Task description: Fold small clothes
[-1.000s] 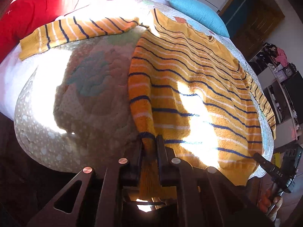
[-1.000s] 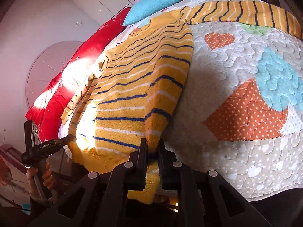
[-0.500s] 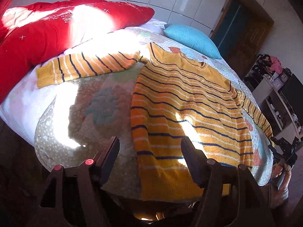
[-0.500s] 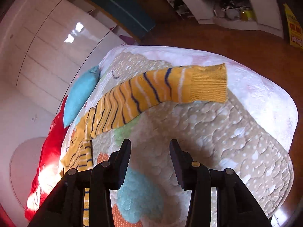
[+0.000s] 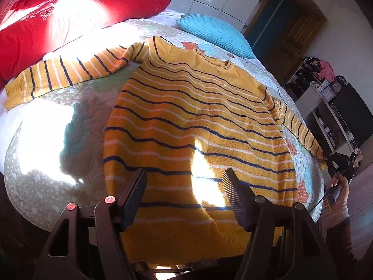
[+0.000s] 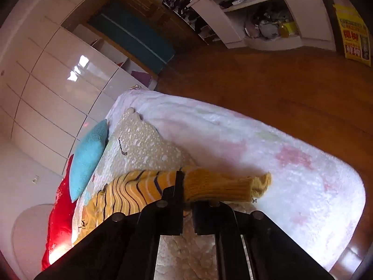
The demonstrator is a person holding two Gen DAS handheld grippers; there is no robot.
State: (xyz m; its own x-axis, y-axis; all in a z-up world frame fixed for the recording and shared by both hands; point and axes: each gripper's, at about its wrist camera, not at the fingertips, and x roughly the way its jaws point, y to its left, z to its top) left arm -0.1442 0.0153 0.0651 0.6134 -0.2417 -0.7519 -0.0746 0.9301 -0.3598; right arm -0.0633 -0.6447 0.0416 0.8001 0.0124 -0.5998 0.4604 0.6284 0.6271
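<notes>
A yellow sweater (image 5: 198, 121) with dark blue and white stripes lies flat on the quilted bed (image 5: 58, 140), both sleeves spread out. My left gripper (image 5: 185, 177) hovers open over the hem, nothing between its fingers. The left sleeve (image 5: 65, 74) stretches toward the red pillow. The right sleeve (image 5: 300, 133) runs to the bed's right edge, where a hand holds my right gripper (image 5: 340, 165). In the right wrist view my right gripper (image 6: 187, 193) is shut on the sleeve's ribbed cuff (image 6: 221, 186), which bunches across the fingers.
A red pillow (image 5: 58, 18) and a blue cushion (image 5: 214, 32) lie at the head of the bed. Cluttered shelves (image 6: 256, 11) and a wooden floor (image 6: 279, 88) are beyond the bed's right edge. White wardrobe doors (image 6: 58, 81) line the wall.
Both grippers let go of the sweater's hem. The left one opened and drew back a little. The right one swung to the right sleeve, opened, then closed on its cuff.
</notes>
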